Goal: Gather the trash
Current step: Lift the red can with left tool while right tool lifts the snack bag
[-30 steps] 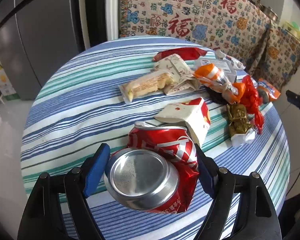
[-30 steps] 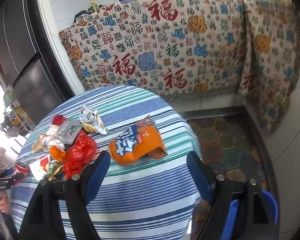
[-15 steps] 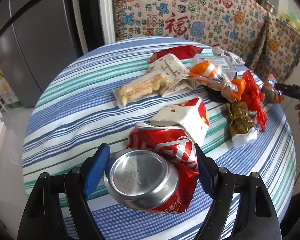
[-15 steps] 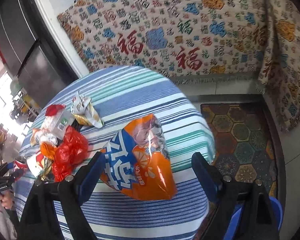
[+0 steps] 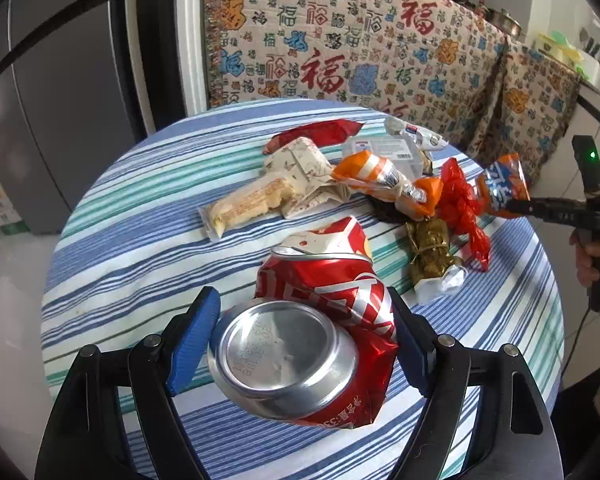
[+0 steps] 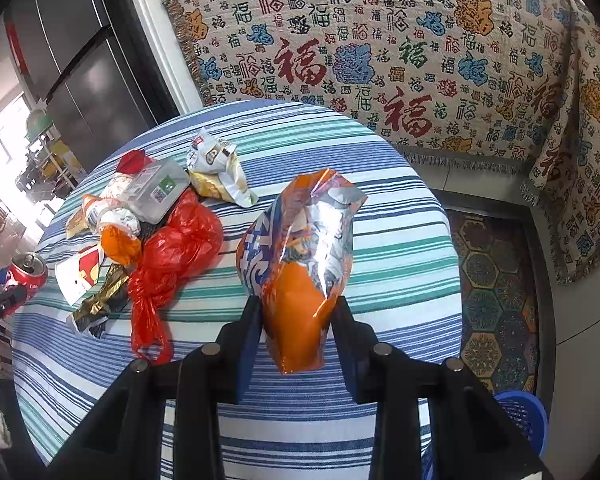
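Observation:
A crushed red drink can [image 5: 320, 292] hangs just above the striped round table [image 5: 140, 220], with my left gripper [image 5: 304, 320] shut on it, its blue pads pressing both sides. The right wrist view catches the same can [image 6: 28, 272] at the far left. My right gripper [image 6: 296, 312] is closing its jaws on an orange and blue snack bag [image 6: 300, 248], and the pads pinch its lower end. In the left wrist view the bag [image 5: 500, 184] stands up off the table's right side in the right gripper [image 5: 516, 204].
Mid-table lies a heap of litter: a red plastic bag [image 6: 172, 248], a clear plastic box [image 6: 156, 192], a red and white carton [image 5: 332, 236], a bread packet [image 5: 248, 204] and a gold wrapper [image 5: 428, 252]. A blue basket [image 6: 524, 416] stands on the floor.
My right gripper came in over the orange snack bag and its jaws went from wide apart to pinching the bag, which now stands up. The left gripper drifted slightly, still holding the can.

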